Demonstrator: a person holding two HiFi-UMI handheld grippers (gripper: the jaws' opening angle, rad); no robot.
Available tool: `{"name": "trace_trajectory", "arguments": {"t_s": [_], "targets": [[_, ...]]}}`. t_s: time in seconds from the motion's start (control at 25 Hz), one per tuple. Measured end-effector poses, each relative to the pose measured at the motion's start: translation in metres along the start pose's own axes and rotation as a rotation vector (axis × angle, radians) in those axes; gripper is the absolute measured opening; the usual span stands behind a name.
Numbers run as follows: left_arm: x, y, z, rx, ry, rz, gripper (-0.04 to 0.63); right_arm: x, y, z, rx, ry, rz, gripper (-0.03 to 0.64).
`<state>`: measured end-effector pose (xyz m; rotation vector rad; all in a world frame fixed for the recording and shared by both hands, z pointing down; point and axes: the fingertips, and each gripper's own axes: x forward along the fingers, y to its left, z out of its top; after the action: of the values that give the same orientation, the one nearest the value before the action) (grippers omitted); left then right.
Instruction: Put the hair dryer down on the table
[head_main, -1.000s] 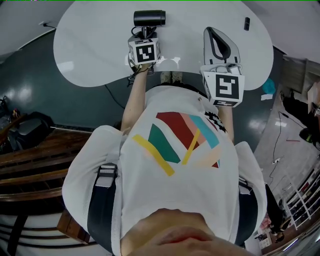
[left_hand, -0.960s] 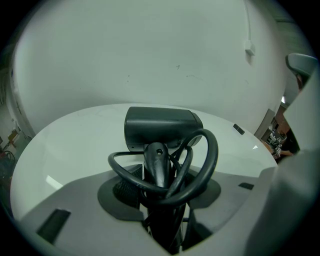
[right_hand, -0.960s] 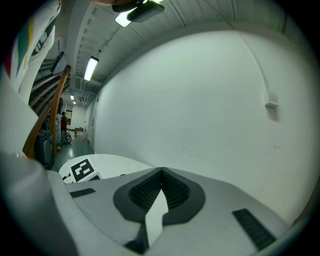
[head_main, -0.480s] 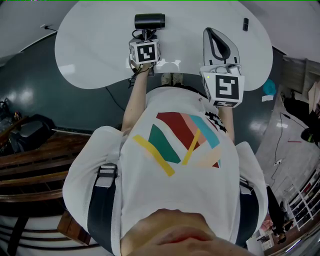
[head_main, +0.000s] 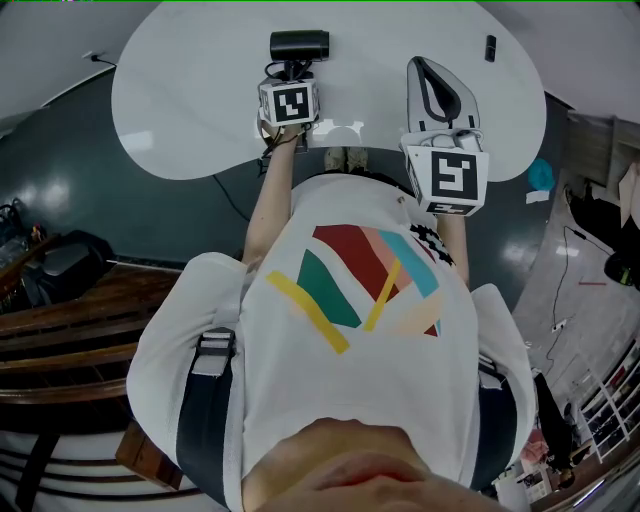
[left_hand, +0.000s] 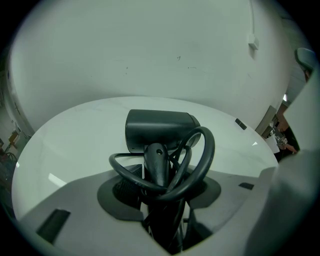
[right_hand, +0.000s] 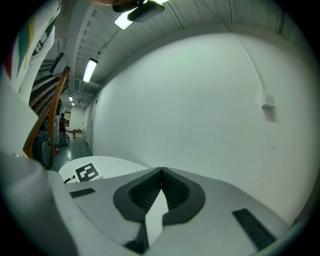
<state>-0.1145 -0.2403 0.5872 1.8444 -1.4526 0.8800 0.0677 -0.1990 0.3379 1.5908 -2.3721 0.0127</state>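
Standing at a rounded white table (head_main: 190, 110), a person in a white shirt (head_main: 330, 400) with coloured stripes holds a gripper in each hand. The left gripper (left_hand: 161, 192) is clenched on the handle of a black hair dryer (left_hand: 159, 129) — the handle rises straight up between the two grey jaws, and the stubby barrel sits crosswise at its top. A thick black cord (left_hand: 204, 159) loops round the handle in loose coils, and part of it is caught between the jaws as well. Seen from above, the dryer is over the far middle of the tabletop, just beyond the left gripper's marker cube; whether the barrel touches the surface I cannot tell. The right gripper (right_hand: 160, 175) is off to the side, well apart from the dryer, its jaws closed tip to tip with nothing between them — it points toward a plain white wall (right_hand: 210, 100). A small dark object (head_main: 491, 47) lies near the table's far right edge.
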Motion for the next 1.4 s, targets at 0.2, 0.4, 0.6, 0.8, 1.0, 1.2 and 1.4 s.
{"name": "trace_trajectory", "arguments": {"t_s": [0.2, 0.4, 0.6, 0.8, 1.0, 1.2, 1.4], "targets": [[0.002, -0.001, 0.0, -0.006, 0.02, -0.009, 0.221, 0.0, -0.001, -0.001, 0.001, 0.001, 0.002, 0.011], [0.003, 0.0, 0.0, -0.005, 0.027, -0.007, 0.221, 0.001, 0.0, -0.002, 0.002, 0.003, 0.005, 0.011], [0.005, 0.0, 0.0, -0.004, 0.023, 0.0, 0.222, -0.001, -0.001, -0.003, 0.006, 0.003, 0.003, 0.011], [0.007, 0.002, -0.002, -0.009, 0.031, 0.011, 0.222, -0.001, -0.001, -0.003, 0.008, 0.001, 0.008, 0.011], [0.007, -0.01, -0.004, 0.011, 0.042, -0.04, 0.299, -0.003, -0.001, -0.004, 0.009, -0.001, 0.018, 0.011], [0.004, -0.012, -0.007, -0.027, 0.043, -0.068, 0.356, -0.003, 0.004, 0.0, 0.007, -0.012, 0.028, 0.011], [-0.001, -0.014, -0.011, -0.05, 0.04, -0.063, 0.357, -0.004, 0.006, -0.001, 0.003, -0.013, 0.044, 0.011]]}}
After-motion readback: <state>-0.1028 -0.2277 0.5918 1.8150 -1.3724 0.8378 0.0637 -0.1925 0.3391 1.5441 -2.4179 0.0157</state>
